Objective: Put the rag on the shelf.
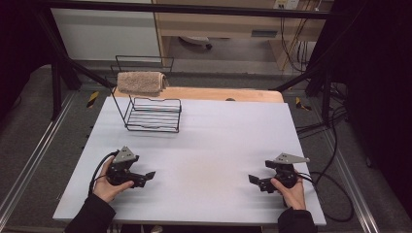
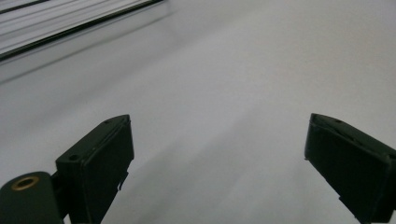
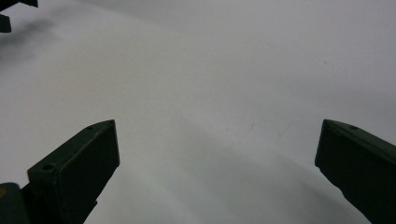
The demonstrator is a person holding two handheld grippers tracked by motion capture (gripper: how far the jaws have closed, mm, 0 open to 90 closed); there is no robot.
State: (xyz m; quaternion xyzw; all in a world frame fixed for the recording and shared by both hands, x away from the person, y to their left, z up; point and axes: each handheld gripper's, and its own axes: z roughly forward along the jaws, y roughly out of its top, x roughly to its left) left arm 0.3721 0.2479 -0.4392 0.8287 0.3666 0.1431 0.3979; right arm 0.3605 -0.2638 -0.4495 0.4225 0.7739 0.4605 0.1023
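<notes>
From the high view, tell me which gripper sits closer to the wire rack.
The left gripper, on the rack's side of the table. The black wire rack with the folded towel stands far left; the right gripper sits across the table.

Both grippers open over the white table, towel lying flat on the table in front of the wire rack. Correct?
Not quite: the towel hangs over the top of the wire rack, as the high view shows. Left gripper and right gripper are open over the white table.

dim, soft, slightly blurred views
</notes>
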